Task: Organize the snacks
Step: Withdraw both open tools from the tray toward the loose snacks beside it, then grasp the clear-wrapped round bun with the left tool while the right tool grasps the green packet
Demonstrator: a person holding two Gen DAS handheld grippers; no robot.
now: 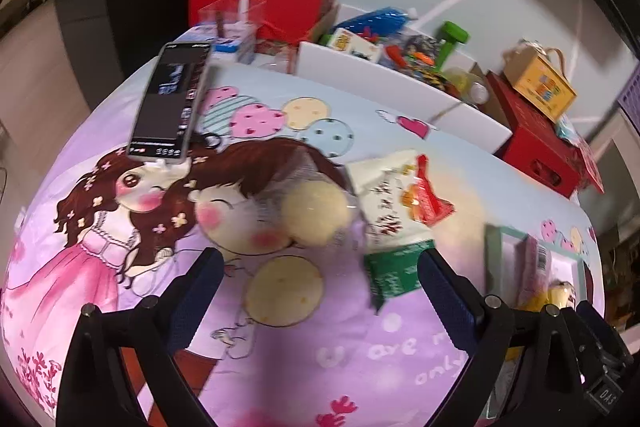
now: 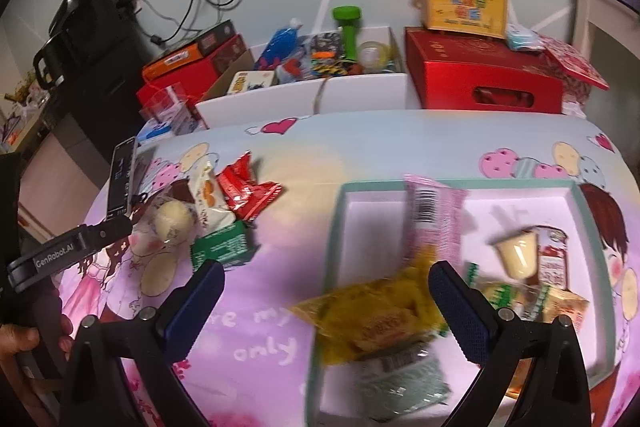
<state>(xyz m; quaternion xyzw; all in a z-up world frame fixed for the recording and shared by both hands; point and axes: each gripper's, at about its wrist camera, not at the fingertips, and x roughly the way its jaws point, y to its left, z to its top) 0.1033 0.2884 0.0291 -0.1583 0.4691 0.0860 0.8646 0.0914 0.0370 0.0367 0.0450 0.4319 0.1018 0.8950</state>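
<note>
My left gripper (image 1: 320, 267) hangs over the pink and lilac cartoon-print cloth (image 1: 360, 355), its blue-padded fingers (image 1: 196, 291) spread wide with nothing between them. Just ahead of those fingers lies a small cluster of snacks: a clear packet with round pale-yellow cakes (image 1: 316, 211), and beside it, touching or overlapping, a white pouch with red lettering (image 1: 386, 203), a crinkled red foil wrapper (image 1: 430, 195) and a green carton-like packet (image 1: 394, 267) close to my right-hand finger. A black smartphone on a stand (image 1: 170, 103) rises at the far left of the cloth.

My right gripper (image 2: 326, 301) is also wide apart and empty, poised over the near-left edge of the shallow white tray with a teal rim (image 2: 334, 227). Inside the tray I see a long pink wrapper with a barcode (image 2: 434, 219), a yellow crinkled bag (image 2: 372, 315) lying across the rim, a pale jelly cup (image 2: 518, 255) and a few more packets at the right; the picture is blurred there, so I cannot tell them apart well. The same snack cluster sits on the cloth to the tray's left, well apart from it. Beyond the cloth stands a white open box full of toys (image 2: 304, 95) and a red cardboard case (image 2: 480, 79).
</note>
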